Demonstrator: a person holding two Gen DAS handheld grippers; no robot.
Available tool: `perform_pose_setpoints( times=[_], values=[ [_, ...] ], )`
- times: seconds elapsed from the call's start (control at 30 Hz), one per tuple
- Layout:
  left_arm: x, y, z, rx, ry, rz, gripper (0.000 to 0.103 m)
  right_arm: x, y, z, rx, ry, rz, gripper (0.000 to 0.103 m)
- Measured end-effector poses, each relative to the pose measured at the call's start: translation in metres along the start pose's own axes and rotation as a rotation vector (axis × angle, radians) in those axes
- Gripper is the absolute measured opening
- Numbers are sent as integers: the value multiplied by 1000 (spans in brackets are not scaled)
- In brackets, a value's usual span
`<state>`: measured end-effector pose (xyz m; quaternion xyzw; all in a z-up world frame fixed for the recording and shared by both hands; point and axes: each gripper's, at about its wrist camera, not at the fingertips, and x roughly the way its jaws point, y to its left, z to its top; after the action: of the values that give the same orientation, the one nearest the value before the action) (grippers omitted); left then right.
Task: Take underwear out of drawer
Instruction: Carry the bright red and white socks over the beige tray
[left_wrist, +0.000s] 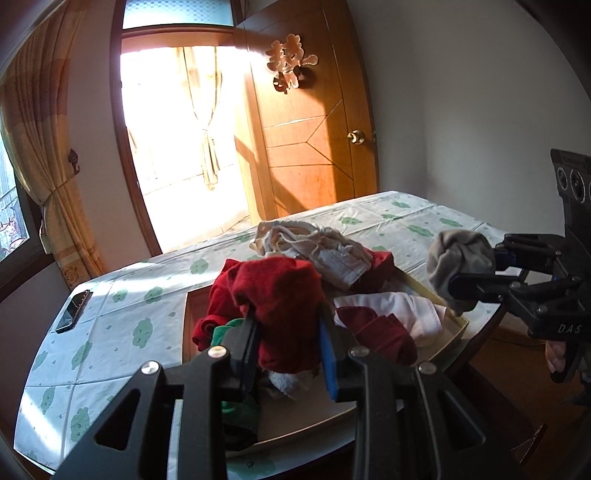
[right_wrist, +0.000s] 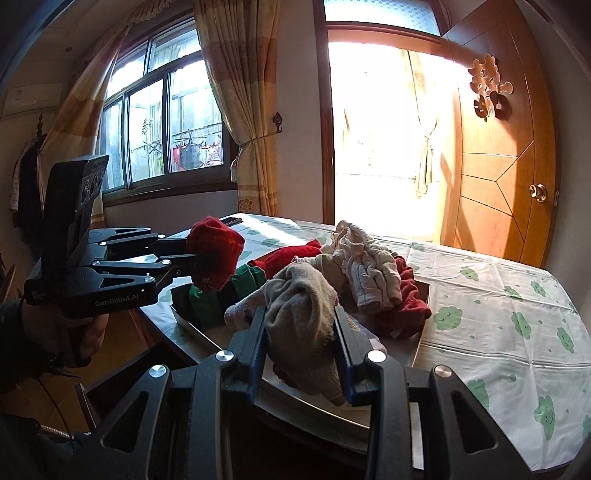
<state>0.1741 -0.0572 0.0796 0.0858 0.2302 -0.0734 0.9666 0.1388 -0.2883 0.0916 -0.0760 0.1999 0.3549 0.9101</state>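
Both grippers already had a piece each: the left gripper (left_wrist: 286, 334) clamped on a red garment (left_wrist: 280, 295), the right gripper (right_wrist: 300, 345) pinching a grey one (right_wrist: 301, 306). Both pieces hung just above the drawer (left_wrist: 456, 317), with bare worktop (right_wrist: 498, 317) on the far side.

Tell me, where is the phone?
In the left wrist view the phone lies flat near the table's left edge, left of the clothes tray.
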Motion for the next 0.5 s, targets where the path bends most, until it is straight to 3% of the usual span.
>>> perform_pose_setpoints(
  times=[0.5],
  values=[
    [66,17,17,-45,110,28,27,61,-35,19,55,110,-62,35]
  ],
)
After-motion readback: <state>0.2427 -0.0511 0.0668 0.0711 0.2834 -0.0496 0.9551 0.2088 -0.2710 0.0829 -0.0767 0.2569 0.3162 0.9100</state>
